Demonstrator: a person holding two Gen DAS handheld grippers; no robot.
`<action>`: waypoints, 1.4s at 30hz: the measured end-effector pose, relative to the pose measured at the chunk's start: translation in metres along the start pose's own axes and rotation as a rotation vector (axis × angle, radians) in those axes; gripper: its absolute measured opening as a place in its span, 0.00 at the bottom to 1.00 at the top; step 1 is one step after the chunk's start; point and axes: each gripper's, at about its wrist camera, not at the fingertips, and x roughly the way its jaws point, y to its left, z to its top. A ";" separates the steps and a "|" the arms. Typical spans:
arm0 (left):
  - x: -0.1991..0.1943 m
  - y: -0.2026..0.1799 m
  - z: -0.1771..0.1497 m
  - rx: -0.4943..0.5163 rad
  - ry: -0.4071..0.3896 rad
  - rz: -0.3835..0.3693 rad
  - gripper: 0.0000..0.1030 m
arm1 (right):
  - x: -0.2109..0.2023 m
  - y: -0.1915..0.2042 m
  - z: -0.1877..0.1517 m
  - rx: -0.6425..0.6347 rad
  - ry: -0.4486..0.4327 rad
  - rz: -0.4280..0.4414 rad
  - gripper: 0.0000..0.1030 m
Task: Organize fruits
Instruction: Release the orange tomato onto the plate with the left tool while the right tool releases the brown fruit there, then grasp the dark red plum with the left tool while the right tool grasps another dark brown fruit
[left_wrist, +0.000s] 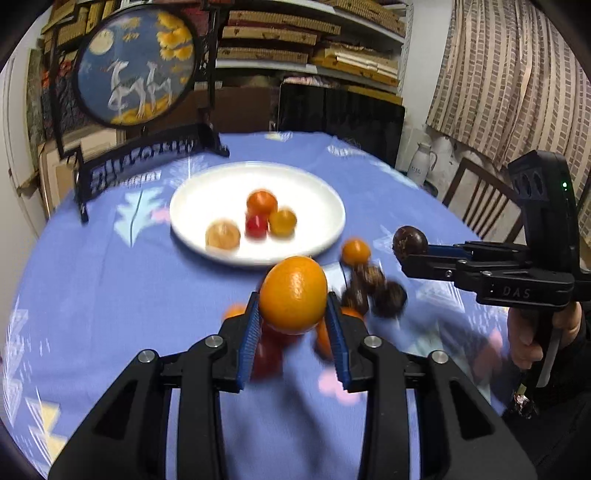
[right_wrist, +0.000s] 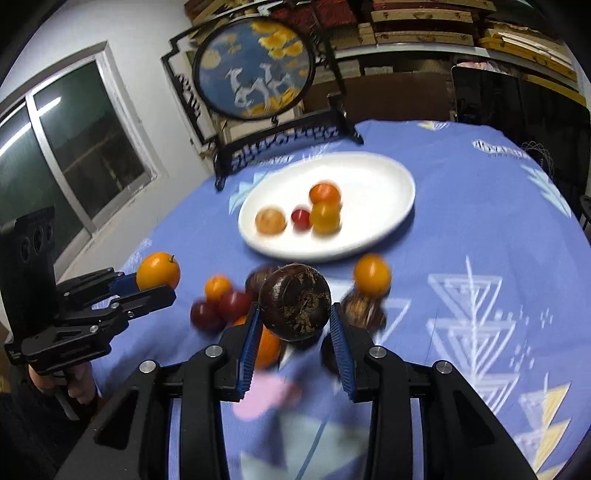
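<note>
My left gripper is shut on an orange and holds it above the table; it shows in the right wrist view at the left. My right gripper is shut on a dark brown round fruit, also seen in the left wrist view. A white plate holds several small fruits, orange, red and tan. Loose fruits lie on the blue cloth in front of the plate: a small orange, red ones and brown ones.
A round painted screen on a black stand stands behind the plate at the table's far left. A wooden chair is at the right edge. Shelves with boxes fill the back wall. A window is at the left.
</note>
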 end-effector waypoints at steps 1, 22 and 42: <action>0.007 0.002 0.012 0.003 -0.007 0.000 0.33 | 0.004 -0.005 0.013 0.009 -0.008 -0.003 0.36; 0.103 0.064 0.078 -0.064 0.024 0.134 0.69 | 0.071 -0.043 0.069 0.049 -0.028 -0.097 0.58; 0.042 0.013 -0.050 0.089 0.177 0.085 0.60 | 0.002 -0.025 -0.046 0.102 0.013 -0.061 0.58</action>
